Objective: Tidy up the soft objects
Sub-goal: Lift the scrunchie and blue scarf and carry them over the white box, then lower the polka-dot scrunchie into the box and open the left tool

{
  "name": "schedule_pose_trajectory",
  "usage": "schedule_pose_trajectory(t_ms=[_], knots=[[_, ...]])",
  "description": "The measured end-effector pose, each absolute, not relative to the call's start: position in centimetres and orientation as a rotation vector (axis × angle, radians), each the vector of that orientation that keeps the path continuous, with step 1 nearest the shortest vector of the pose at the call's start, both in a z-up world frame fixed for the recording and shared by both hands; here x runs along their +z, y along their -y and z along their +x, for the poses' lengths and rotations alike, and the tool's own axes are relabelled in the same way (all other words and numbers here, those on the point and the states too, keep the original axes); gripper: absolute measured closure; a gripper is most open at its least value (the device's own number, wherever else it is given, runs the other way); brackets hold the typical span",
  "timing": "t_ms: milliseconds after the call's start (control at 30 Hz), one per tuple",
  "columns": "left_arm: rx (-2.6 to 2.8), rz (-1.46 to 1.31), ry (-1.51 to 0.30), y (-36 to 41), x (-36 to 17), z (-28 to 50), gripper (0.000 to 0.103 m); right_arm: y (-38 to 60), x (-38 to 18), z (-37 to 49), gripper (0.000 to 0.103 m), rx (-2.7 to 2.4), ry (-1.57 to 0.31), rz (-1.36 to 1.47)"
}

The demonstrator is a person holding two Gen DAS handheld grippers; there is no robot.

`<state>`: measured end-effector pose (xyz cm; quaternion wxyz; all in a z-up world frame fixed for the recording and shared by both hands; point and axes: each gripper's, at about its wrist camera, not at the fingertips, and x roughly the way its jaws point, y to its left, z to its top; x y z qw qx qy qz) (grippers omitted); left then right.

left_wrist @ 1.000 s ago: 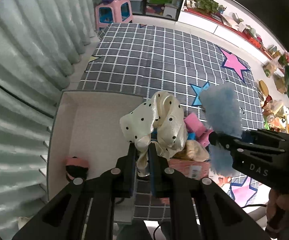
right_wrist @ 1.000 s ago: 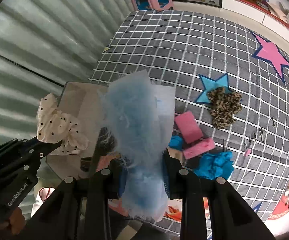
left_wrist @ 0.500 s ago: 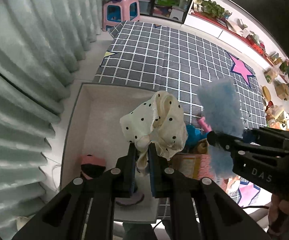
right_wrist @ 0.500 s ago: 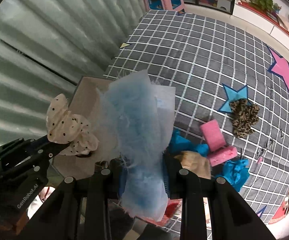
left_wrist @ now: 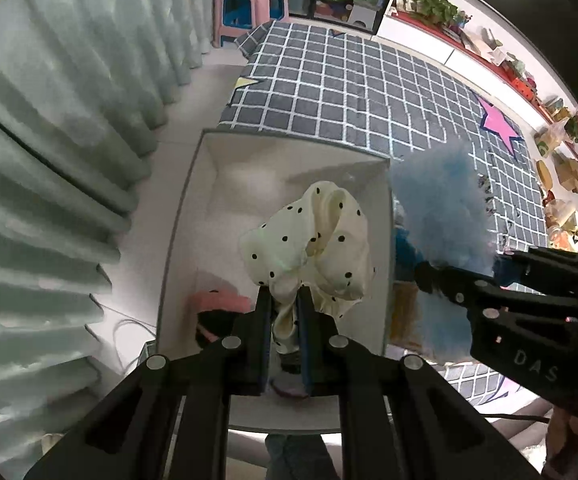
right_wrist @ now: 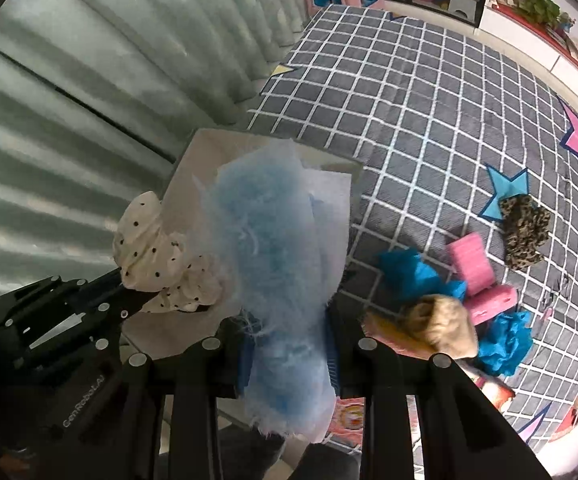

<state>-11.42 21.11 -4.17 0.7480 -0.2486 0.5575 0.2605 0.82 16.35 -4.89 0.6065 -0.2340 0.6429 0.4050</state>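
Left wrist view: left gripper (left_wrist: 283,312) at lower centre of frame, fingers closed tight on the cream polka-dot scrunchie (left_wrist: 309,240); the fabric bunches up above the fingertips, in front of the open white storage box (left_wrist: 177,240) that fills mid-frame. Inside the box, lower left, a pink-and-black soft item (left_wrist: 217,312) lies on the floor of the box; exact type not resolvable

Right gripper (left_wrist: 441,280) enters from the right edge of this view, holding the fluffy light-blue duster cloth (left_wrist: 441,208) just beside the box's right wall

Right wrist view: right gripper (right_wrist: 289,344) at bottom centre, fingers pressed in on the light-blue duster cloth (right_wrist: 273,248), which rises to mid-frame and covers much of the box (right_wrist: 193,160) behind it. Left gripper visible at lower left with the scrunchie (right_wrist: 157,256) clamped at its tip

Right half of frame, on the grey grid-pattern play mat (right_wrist: 409,92): two pink sponges (right_wrist: 471,264), bright blue cloth pieces (right_wrist: 409,272), a tan fuzzy item (right_wrist: 441,324), a leopard-print scrunchie (right_wrist: 527,232) beside a blue star print

Pale green curtain (left_wrist: 49,120) along the left of frame; pink plastic stool (left_wrist: 249,4) at top
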Motion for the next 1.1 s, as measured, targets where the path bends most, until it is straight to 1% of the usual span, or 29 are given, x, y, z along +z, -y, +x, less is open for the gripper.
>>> schedule_pose_trajectory(t_ms=[500,800,1100], knots=[[0.579,-0.564,-1.245,-23.2,-6.4,-13.1,0.090,-19.7,-6.4,-2.0,0.073,0.945,-1.506,-0.613],[0.590,-0.545,-1.261,-24.3,-7.6,-12.2,0.090,-21.0,-7.9,-2.5,0.073,0.928,-1.527,-0.615],[0.596,-0.531,-1.300,-25.8,-9.4,-10.3,0.090,-22.0,-9.4,-1.2,0.073,0.878,-1.550,-0.594]])
